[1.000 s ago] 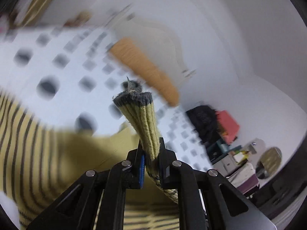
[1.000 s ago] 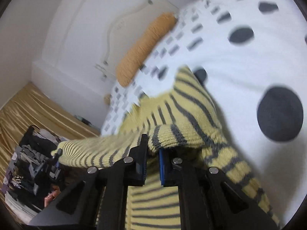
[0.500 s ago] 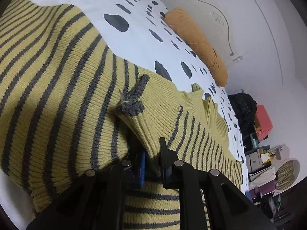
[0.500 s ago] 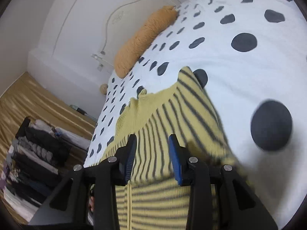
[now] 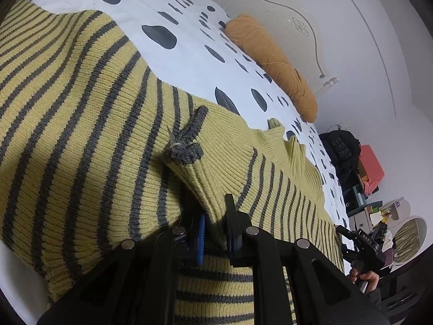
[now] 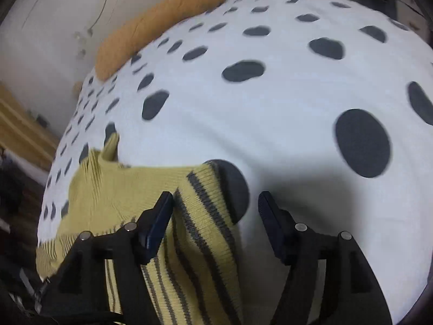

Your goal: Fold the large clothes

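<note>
Left gripper point(image 5: 215, 226) angled down, clenched on fold of striped sweater point(image 5: 81, 140); we see pads buried in knit. Right gripper point(image 6: 215, 223) tilted down, jaws just spreading, released; sweater edge lies between them, untouched. Sweater spread at near edge of spotted bed point(image 6: 270, 124). Right view blurred; holding hand point(image 5: 368, 281) mostly cut off.

spotted bedspread point(image 5: 189, 48), orange pillow point(image 5: 273, 62), white headboard point(image 5: 303, 24)

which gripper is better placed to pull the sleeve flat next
Left. The left gripper is shut on the sleeve; the right gripper has just been opening, its jaws gripping nothing at the sweater edge.
</note>
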